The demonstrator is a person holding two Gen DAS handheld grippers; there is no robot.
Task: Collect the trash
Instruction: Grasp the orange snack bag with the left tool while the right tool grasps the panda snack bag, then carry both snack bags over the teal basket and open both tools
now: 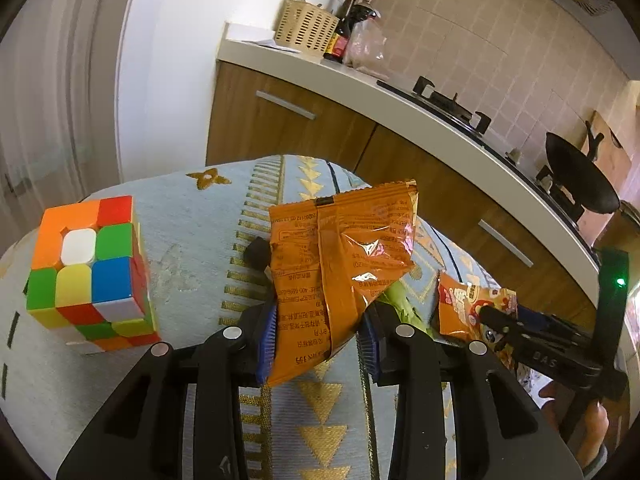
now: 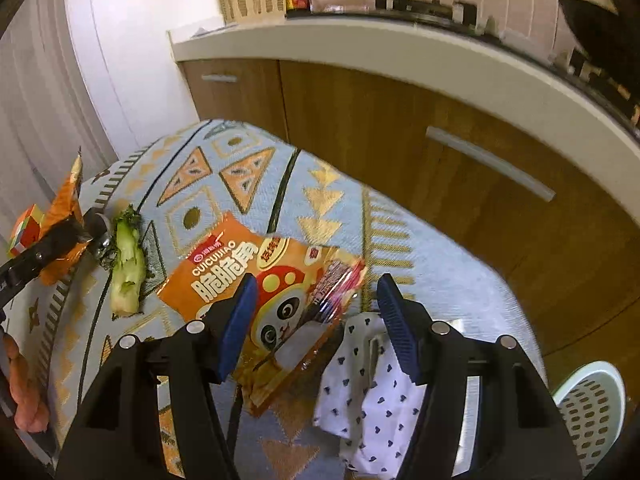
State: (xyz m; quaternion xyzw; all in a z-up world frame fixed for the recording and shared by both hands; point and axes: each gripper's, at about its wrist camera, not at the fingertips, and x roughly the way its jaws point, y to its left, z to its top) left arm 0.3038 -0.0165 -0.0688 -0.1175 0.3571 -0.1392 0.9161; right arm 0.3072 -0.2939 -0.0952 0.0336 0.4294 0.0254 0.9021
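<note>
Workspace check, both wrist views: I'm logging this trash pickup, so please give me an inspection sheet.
Surface: table under a patterned blue and gold cloth.
Job's things: plain orange wrapper held up off the cloth; panda snack bag lying flat; vegetable scrap beside it.
Clutter: puzzle cube; heart-print cloth.
Grippers: left gripper shut on the orange wrapper; right gripper open above the panda snack bag.
Cables: nothing seen.
Surroundings: kitchen counter, stove, wooden cabinets, perforated bin.
</note>
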